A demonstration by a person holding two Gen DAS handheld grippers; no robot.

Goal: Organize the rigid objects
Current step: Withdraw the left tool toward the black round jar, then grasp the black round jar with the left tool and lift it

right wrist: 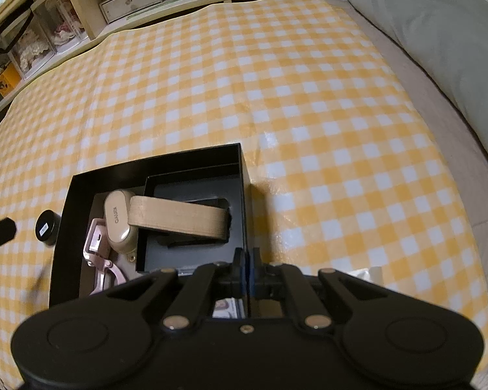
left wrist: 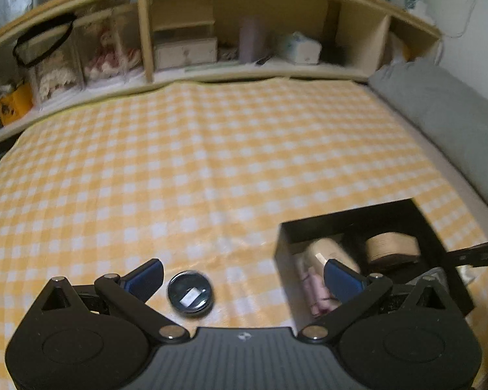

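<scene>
Left gripper (left wrist: 242,278) low over the bed, pointing forward and a little downward, blue fingers (left wrist: 144,278) spread wide apart, nothing between them. Just ahead of the left finger, a small round black jar (left wrist: 190,297) with a white label on its lid, lying on the yellow checked cloth (left wrist: 195,162), not touched by either finger. Right finger over the left wall of the black box (left wrist: 284,256). Right gripper (right wrist: 248,268) level with the near right corner of the same box (right wrist: 244,178), jaws clenched on the thin right wall, the wall edge standing between the pads. Inside the box, a smaller black tray (right wrist: 185,250) on the right side, a beige strap (right wrist: 179,216) laid across it, a beige oval case (right wrist: 118,221) at the strap's left end, pink items (right wrist: 97,253) along the left wall. Round jar (right wrist: 47,226) just outside the box's left wall. Further out, a grey pillow (right wrist: 439,32) along the right edge of the bed, and wooden shelves (left wrist: 146,32) with boxes and dolls behind the cloth.
</scene>
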